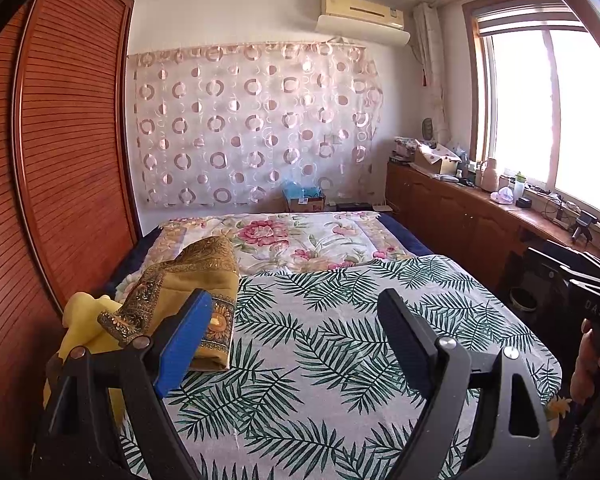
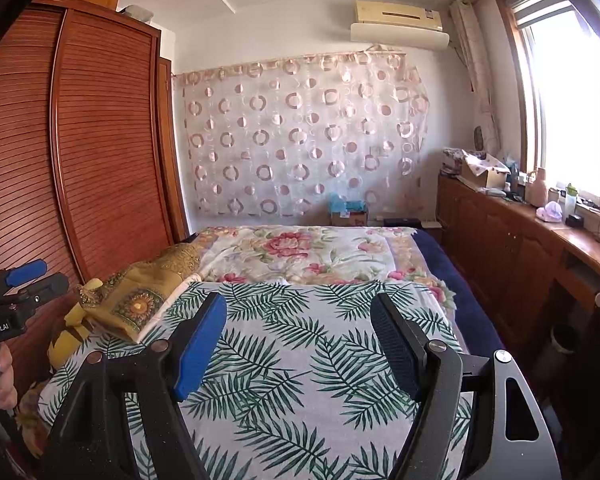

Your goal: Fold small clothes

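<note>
While both hands hover over the bed (image 1: 400, 236), the left gripper (image 1: 296, 320) and right gripper (image 2: 300, 328) stand wide, nothing between the fingers. On the palm-leaf sheet (image 2: 300, 380) — at about ten o'clock from each gripper — lies the mustard embroidered garment (image 1: 188, 276), with a yellow cloth (image 1: 84, 320) beside it.

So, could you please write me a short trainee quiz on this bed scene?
1. True or false: the left gripper grips the mustard cloth.
2. What print does the bedsheet under both grippers show? A) stripes B) green leaves C) dots
3. On which side of the bed does the mustard cloth lie, wardrobe or window?

Key: 1 false, both it and the right gripper are open and empty; 2 B; 3 wardrobe side.
</note>
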`<state>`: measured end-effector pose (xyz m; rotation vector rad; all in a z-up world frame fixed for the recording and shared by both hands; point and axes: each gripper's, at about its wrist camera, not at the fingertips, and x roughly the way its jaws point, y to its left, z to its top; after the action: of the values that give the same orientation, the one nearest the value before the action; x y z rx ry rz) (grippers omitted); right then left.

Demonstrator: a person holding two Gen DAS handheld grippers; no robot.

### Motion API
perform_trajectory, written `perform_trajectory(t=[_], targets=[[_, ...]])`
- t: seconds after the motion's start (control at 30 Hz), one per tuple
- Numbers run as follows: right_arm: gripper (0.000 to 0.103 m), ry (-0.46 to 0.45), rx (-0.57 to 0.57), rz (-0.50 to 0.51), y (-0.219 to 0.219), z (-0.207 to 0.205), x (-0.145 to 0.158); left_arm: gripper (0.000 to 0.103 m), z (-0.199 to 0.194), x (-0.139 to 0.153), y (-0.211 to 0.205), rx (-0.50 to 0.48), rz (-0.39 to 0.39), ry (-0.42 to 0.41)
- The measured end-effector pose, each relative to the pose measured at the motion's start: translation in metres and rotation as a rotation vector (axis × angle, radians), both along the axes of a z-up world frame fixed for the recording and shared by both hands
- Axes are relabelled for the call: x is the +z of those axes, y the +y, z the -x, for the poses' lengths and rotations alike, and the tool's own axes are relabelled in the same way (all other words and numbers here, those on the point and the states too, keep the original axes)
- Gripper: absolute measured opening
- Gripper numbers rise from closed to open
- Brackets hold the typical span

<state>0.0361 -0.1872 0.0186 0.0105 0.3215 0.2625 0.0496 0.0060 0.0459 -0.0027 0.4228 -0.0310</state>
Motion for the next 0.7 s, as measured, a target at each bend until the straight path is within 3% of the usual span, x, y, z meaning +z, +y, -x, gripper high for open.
perform_trajectory(t=[0.7], targets=[[0.076, -0.004, -0.002, -0.002, -0.0037, -0.0002, 0.0030, 0.085, 0.0017, 0.0012, 0.0011, 0.000, -0.003, -0.006]])
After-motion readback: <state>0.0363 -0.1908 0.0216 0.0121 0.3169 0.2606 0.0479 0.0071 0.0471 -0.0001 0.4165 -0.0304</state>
